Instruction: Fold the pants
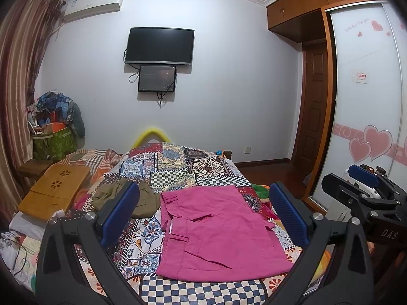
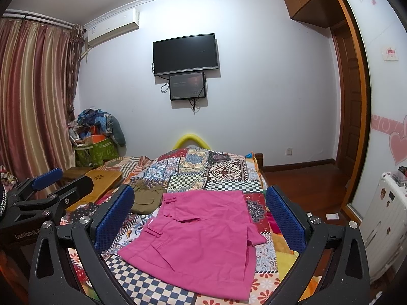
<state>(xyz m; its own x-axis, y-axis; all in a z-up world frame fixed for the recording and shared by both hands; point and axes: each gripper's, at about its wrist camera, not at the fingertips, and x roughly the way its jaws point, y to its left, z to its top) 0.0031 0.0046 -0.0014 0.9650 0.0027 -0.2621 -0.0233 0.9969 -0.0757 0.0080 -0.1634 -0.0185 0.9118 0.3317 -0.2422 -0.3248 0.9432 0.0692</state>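
On the bed (image 1: pixel 178 167) with its patchwork quilt, your pink pants (image 1: pixel 218 231) lie folded flat near the front edge, an olive garment (image 1: pixel 142 198) just beside them on the left. Both your left tool (image 1: pixel 203 216) and right tool (image 2: pixel 201 218) hover above the pants, fingers spread wide, holding nothing.

A bedroom with pale walls (image 1: pixel 229 89), a wall-mounted television (image 1: pixel 160 46), an air conditioner (image 1: pixel 94 5), striped curtains (image 2: pixel 33 96), a wooden wardrobe (image 1: pixel 315 7) and a patchwork-covered bed (image 1: pixel 178 167).
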